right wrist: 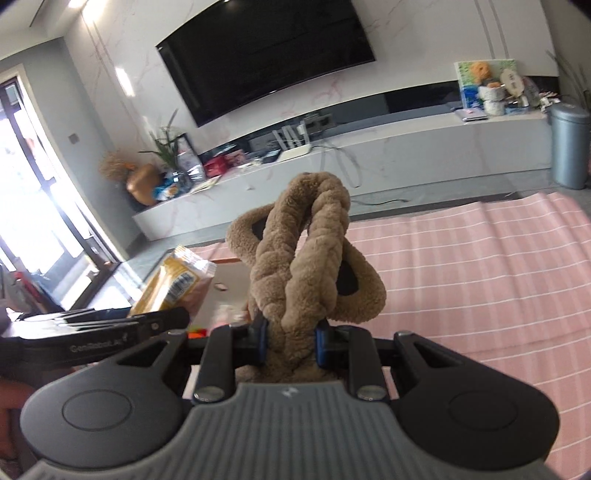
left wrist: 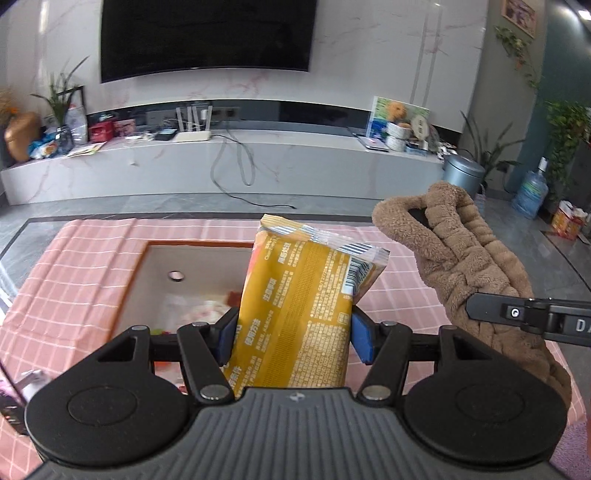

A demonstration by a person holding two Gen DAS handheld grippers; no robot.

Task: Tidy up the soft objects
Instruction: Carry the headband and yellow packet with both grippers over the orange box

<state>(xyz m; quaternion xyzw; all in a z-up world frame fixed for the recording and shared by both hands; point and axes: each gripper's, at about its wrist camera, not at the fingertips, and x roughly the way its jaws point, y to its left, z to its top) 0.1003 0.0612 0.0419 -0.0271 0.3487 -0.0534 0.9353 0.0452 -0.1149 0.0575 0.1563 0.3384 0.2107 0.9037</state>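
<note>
My left gripper (left wrist: 291, 336) is shut on a yellow soft pack (left wrist: 299, 302) with printed text, held upright above an open beige box (left wrist: 192, 266). The pack also shows in the right wrist view (right wrist: 173, 284). My right gripper (right wrist: 290, 341) is shut on a brown fuzzy braided headband (right wrist: 306, 251) and holds it up above the pink checked cloth (right wrist: 480, 277). The headband shows at the right of the left wrist view (left wrist: 469, 262), beside the pack. The box holds several blurred soft items (left wrist: 199, 310).
The pink cloth (left wrist: 74, 266) covers the table around the box. Beyond the table is grey floor, a long white TV bench (left wrist: 229, 162) with clutter, a wall TV (left wrist: 207, 33), a grey bin (left wrist: 461, 173) and a water bottle (left wrist: 530, 192).
</note>
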